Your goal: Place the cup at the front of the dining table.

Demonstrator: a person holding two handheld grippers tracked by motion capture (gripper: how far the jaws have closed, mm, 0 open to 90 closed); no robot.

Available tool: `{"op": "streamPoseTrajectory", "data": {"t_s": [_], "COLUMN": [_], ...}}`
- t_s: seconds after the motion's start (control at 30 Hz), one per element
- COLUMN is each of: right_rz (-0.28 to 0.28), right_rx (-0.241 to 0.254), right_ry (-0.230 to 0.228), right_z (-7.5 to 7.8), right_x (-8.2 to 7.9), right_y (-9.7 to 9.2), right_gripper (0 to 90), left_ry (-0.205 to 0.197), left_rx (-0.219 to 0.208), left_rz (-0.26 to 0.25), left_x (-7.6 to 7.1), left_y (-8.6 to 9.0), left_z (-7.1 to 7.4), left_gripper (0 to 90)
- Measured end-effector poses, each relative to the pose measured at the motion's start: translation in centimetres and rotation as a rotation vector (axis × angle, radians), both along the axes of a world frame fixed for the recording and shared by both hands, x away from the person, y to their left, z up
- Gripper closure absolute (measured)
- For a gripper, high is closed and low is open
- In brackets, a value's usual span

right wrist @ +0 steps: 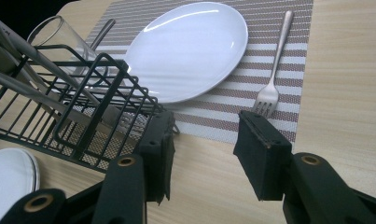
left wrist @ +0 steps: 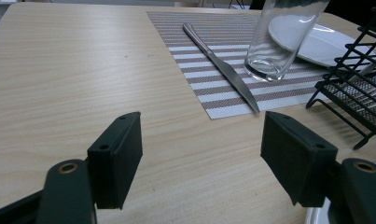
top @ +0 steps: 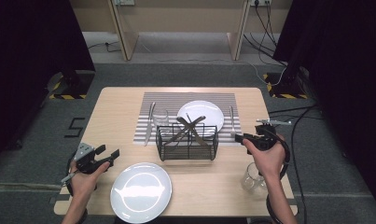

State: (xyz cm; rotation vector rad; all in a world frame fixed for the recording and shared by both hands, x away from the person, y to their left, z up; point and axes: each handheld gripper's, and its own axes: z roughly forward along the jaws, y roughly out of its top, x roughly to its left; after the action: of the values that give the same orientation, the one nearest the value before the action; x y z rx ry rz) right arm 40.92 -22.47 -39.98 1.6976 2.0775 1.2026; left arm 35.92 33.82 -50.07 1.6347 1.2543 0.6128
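Note:
My left gripper [top: 108, 156] hovers over bare wood at the table's front left, its jaws open with nothing between them [left wrist: 202, 154]. Ahead of it on the striped placemat [left wrist: 213, 100] lie a knife [left wrist: 223, 70] and an upright clear glass [left wrist: 279, 42]. My right gripper [top: 239, 138] sits at the placemat's right front corner, open and empty [right wrist: 204, 140]. Just beyond its jaws lies a fork [right wrist: 272, 74], beside a white plate [right wrist: 188, 49]. A black wire basket [top: 187, 140] with several pieces of cutlery stands between the two grippers.
A second white plate [top: 141, 191] rests near the front edge, just right of my left hand. Another empty glass [top: 252, 178] stands at the front right, beside my right forearm. Bare wood runs along the table's left side [top: 115, 116].

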Motion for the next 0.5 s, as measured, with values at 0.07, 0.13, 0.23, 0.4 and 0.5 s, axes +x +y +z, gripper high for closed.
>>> {"op": "streamPoseTrajectory", "data": {"t_s": [0.07,0.13,0.23,0.4,0.5], "right_rz": [0.000,0.002,0.001,0.002,0.004], "right_rx": [0.001,0.000,0.001,0.000,-0.002], "right_ry": [0.000,-0.003,-0.004,0.000,0.002], "right_z": [0.00,0.00,0.01,-0.03,-0.08], "right_x": [-0.02,-0.01,-0.04,-0.07,-0.09], "right_y": [0.00,-0.03,-0.06,0.02,0.13], "right_gripper": [56.0,56.0,56.0,55.9,55.9], "left_ry": [-0.001,-0.004,-0.005,-0.010,-0.017], "left_rx": [-0.003,-0.006,-0.008,-0.013,-0.015], "left_rz": [0.003,0.008,0.014,0.025,0.033], "left_x": [-0.11,-0.24,-0.36,-0.80,-1.00], "left_y": [0.08,0.16,0.26,0.57,0.75], "left_z": [-0.09,-0.15,-0.21,-0.29,-0.27], "left_gripper": [28.9,28.9,28.8,28.8,28.7]}}
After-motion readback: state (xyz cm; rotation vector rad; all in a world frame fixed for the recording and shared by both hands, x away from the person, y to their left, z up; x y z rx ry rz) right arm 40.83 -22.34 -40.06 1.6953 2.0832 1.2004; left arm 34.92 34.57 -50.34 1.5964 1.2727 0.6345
